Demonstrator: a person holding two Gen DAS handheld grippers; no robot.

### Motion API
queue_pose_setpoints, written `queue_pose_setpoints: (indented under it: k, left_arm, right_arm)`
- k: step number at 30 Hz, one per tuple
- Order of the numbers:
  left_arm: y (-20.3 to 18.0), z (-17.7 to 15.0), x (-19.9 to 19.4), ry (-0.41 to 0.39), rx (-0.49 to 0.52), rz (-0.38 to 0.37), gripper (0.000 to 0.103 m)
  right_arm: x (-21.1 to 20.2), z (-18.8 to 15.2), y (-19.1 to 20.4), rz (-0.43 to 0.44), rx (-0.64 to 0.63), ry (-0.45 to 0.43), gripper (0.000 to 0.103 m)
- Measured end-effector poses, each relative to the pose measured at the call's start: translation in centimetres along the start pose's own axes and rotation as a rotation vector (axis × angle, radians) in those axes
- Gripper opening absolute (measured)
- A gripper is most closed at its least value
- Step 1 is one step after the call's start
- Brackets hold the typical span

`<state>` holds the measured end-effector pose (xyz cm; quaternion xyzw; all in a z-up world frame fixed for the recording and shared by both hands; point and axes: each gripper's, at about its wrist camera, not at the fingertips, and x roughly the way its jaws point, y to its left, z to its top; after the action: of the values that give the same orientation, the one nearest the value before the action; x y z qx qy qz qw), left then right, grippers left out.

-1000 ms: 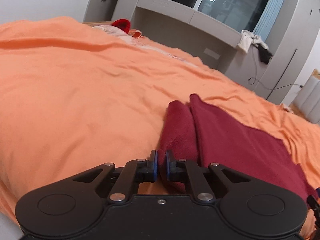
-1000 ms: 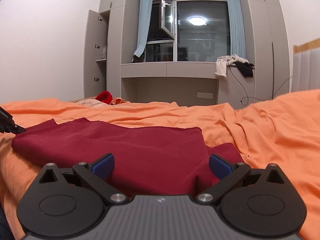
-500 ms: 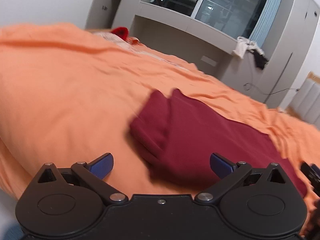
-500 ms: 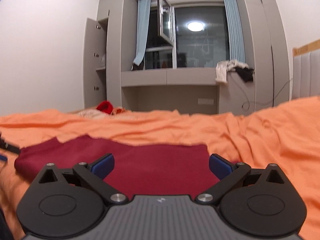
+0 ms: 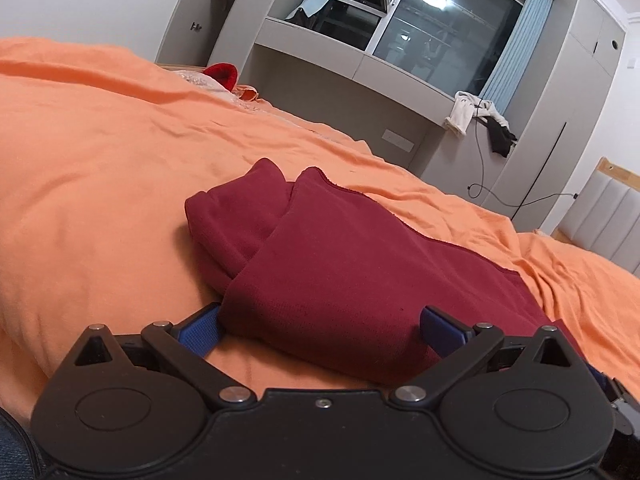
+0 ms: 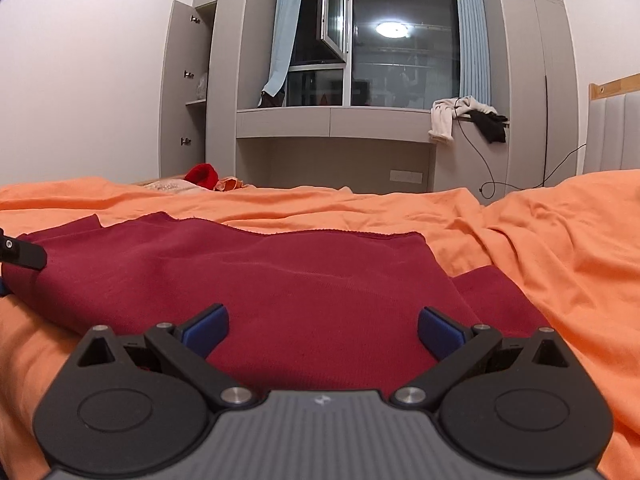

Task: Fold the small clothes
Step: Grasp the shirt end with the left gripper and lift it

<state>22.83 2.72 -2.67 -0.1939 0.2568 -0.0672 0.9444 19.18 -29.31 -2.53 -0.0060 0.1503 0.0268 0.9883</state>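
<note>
The left tool (image 5: pixel 320 326) sits low at the near edge of the dark red garment (image 5: pixel 360 264), its jaws spread wide and gripping nothing; the folded near corner lies between the blue pads without being pressed. The right tool (image 6: pixel 322 330) is likewise released, hovering over the same garment's near edge further to the right. The garment lies flat on the bed (image 5: pixel 100 160) with its orange cover, its long axis running across from one tool to the other, a rolled sleeve (image 5: pixel 236 216) bunched at the left end. So the left hand is nearer that loose end. Nothing blocks either approach. Far off, a red hat (image 6: pixel 204 175) rests at the bed's far edge, with white and black clothes (image 6: pixel 464 118) draped on the window ledge.
</note>
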Motion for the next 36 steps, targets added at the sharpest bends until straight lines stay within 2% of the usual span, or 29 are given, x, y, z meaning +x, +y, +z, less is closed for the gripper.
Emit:
queue_pose_setpoints:
  k: [9,13,14,16,18,24,27,28,29,31,36]
  left_arm:
    - [0.7,0.1,0.2,0.001,-0.032,-0.014,0.102]
    - [0.7,0.1,0.2,0.003,-0.037,-0.016,0.102]
    - [0.8,0.2,0.2,0.008,-0.056,-0.022,0.102]
    - [1.1,0.3,0.2,0.011,-0.172,-0.058,0.102]
    - [1.2,0.3,0.5,0.017,-0.244,-0.092,0.102]
    - [0.1,0.8,2.8,0.023,-0.227,0.009,0.101]
    - [1.0,0.9,2.5,-0.006,-0.318,0.023,0.086]
    - [1.6,0.8,2.3,-0.025,-0.36,0.024,0.074]
    - [2.0,0.6,2.2,-0.038,-0.401,0.029,0.056]
    - [2.7,0.5,2.7,-0.037,-0.468,0.05,0.036]
    - [1.7,1.1,4.0,-0.04,-0.434,0.101,0.036]
  right_arm:
    - [-0.8,0.8,0.8,-0.034,-0.03,-0.076,0.103]
    - [0.1,0.3,1.6,-0.022,-0.069,-0.042,0.103]
    - [0.2,0.1,1.7,-0.025,-0.073,-0.039,0.103]
    - [0.2,-0.2,1.6,-0.022,-0.065,-0.044,0.102]
    - [0.3,-0.3,1.5,-0.016,-0.053,-0.043,0.103]
    - [0.1,-0.7,1.4,-0.013,-0.049,-0.051,0.103]
    - [-0.2,-0.9,1.3,-0.009,-0.044,-0.056,0.103]
    - [-0.2,-1.0,1.3,-0.008,-0.041,-0.059,0.103]
    - [-0.3,-1.0,1.3,-0.009,-0.039,-0.063,0.103]
    - [-0.5,-1.2,1.4,-0.013,-0.038,-0.07,0.103]
    - [-0.6,-1.1,1.4,-0.01,-0.035,-0.072,0.103]
